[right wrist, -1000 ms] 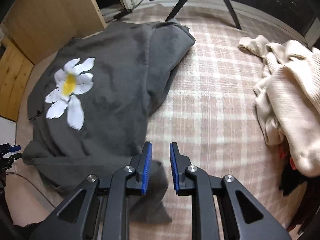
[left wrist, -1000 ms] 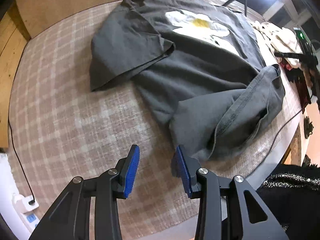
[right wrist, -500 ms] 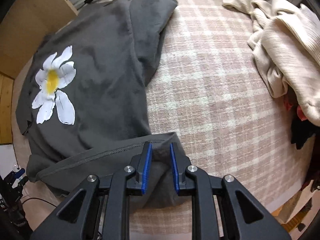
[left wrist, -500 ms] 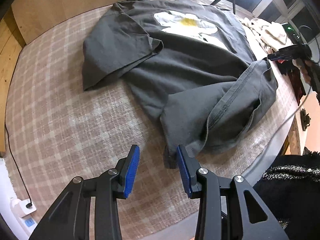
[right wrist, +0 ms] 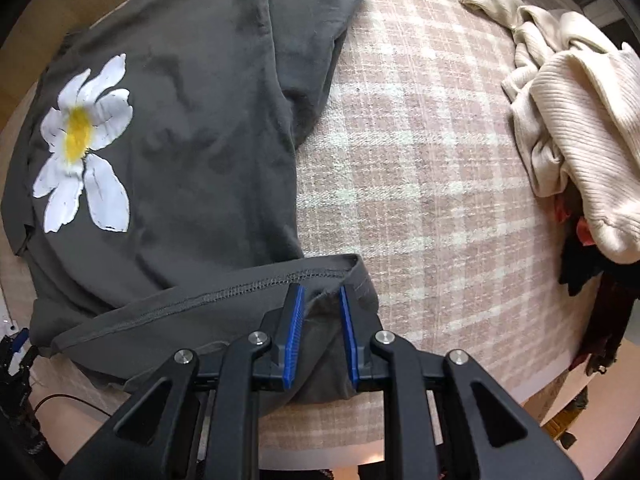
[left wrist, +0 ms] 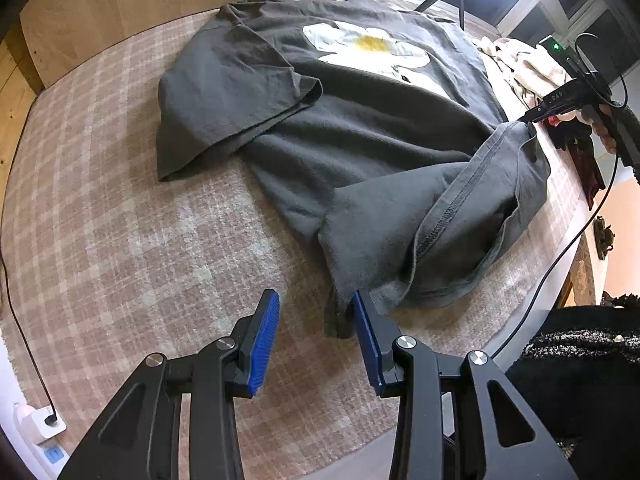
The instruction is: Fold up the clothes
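Note:
A dark grey T-shirt (left wrist: 360, 140) with a white and yellow flower print (left wrist: 368, 46) lies spread on the plaid tablecloth (left wrist: 120, 240), its bottom hem rumpled and folded over. My left gripper (left wrist: 314, 296) hovers open at the near hem corner, which lies just inside its right finger. In the right wrist view the same T-shirt (right wrist: 192, 160) fills the left half. My right gripper (right wrist: 321, 290) points down at the other hem corner, its jaws a narrow gap apart, with a fold of the stitched hem (right wrist: 256, 282) rising between the pads. The pads do not visibly press on it.
A heap of cream knitwear (right wrist: 580, 120) lies at the right of the table over dark and red garments (right wrist: 588, 272). The table edge (right wrist: 460, 412) runs close below the right gripper. A cable (left wrist: 16, 320) leads to a socket strip (left wrist: 40, 428). A wooden panel (left wrist: 160, 0) backs the table.
My right gripper has come down and tilted over the hem corner, so cloth now sits between its fingers. The left gripper has stayed in place, still open.

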`<action>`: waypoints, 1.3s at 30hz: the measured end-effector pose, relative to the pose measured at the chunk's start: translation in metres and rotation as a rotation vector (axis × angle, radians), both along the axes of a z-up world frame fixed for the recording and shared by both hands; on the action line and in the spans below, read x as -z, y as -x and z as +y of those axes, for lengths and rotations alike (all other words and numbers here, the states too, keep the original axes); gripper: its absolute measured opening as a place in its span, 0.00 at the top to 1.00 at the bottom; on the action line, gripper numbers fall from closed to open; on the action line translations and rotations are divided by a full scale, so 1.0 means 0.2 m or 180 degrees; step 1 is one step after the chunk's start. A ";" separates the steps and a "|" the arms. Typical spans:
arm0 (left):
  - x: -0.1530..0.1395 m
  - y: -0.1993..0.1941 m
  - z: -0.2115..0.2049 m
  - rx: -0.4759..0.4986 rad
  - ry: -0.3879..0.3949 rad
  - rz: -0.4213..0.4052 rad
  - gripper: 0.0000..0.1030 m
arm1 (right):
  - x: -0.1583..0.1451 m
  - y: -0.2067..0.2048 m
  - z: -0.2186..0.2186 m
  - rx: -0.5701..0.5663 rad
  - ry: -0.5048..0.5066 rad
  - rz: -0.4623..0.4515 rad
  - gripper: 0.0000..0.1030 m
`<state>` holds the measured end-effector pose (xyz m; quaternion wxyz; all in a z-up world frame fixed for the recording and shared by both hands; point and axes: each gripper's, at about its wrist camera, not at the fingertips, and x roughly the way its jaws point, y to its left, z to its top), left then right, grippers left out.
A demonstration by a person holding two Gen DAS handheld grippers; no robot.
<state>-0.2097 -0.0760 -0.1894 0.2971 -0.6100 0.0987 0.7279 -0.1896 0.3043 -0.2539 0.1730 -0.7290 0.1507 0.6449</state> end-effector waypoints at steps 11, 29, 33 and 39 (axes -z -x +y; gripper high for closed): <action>0.01 -0.04 -0.03 0.0067 0.0030 -0.0045 0.63 | 0.01 -0.28 0.06 -0.0101 0.0171 0.0294 0.96; 0.02 0.02 0.14 0.0484 -0.0131 0.0141 0.94 | -0.26 -0.58 0.28 0.0239 0.0128 0.1009 0.96; -0.01 0.27 0.17 0.0319 -0.0092 0.0068 0.89 | -0.24 -0.53 0.32 0.0317 0.0027 0.1032 0.96; -0.02 0.38 0.13 0.0320 0.0016 0.0009 0.79 | -0.20 -0.59 0.36 0.0360 0.0090 0.1011 0.96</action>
